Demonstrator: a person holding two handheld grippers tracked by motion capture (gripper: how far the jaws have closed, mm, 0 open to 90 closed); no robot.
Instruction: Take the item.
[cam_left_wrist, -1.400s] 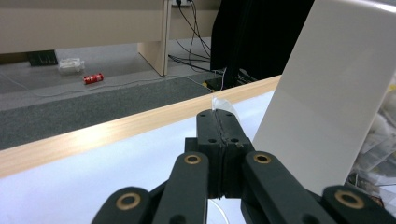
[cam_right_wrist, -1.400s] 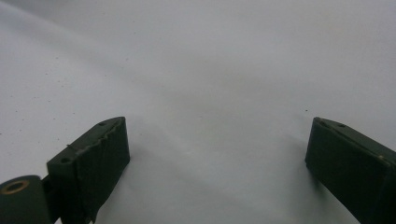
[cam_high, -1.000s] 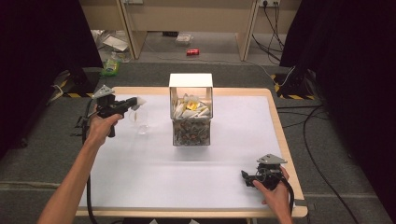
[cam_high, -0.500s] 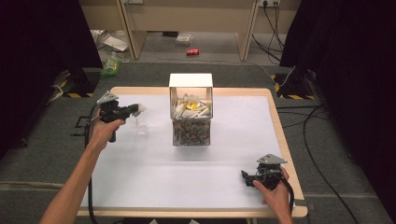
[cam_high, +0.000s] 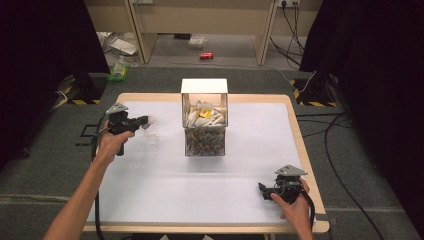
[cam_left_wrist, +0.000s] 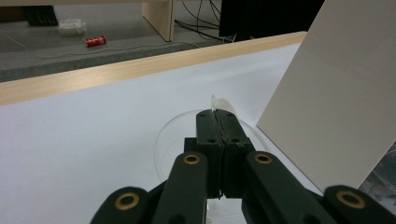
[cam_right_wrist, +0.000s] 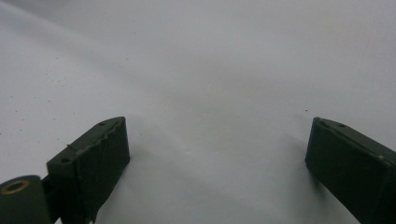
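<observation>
My left gripper (cam_high: 146, 120) hovers at the table's left side, level and pointing toward the box. In the left gripper view its jaws (cam_left_wrist: 217, 114) are pressed together on a thin white scrap (cam_left_wrist: 218, 101) that pokes out past the tips. A clear round cup (cam_high: 152, 139) stands just below and ahead of it, its rim (cam_left_wrist: 161, 140) curving under the jaws. My right gripper (cam_high: 262, 189) rests on the mat near the front right corner, open (cam_right_wrist: 218, 128), with nothing between its fingers.
A clear box (cam_high: 205, 125) with an upright white lid (cam_left_wrist: 327, 102) stands mid-table, holding several white packets and a yellow one. The white mat (cam_high: 175, 190) covers the wooden table. Cables, a red can (cam_high: 206, 55) and litter lie on the floor beyond.
My left gripper has sunk a little toward the clear cup, still shut. The right gripper has stayed where it was.
</observation>
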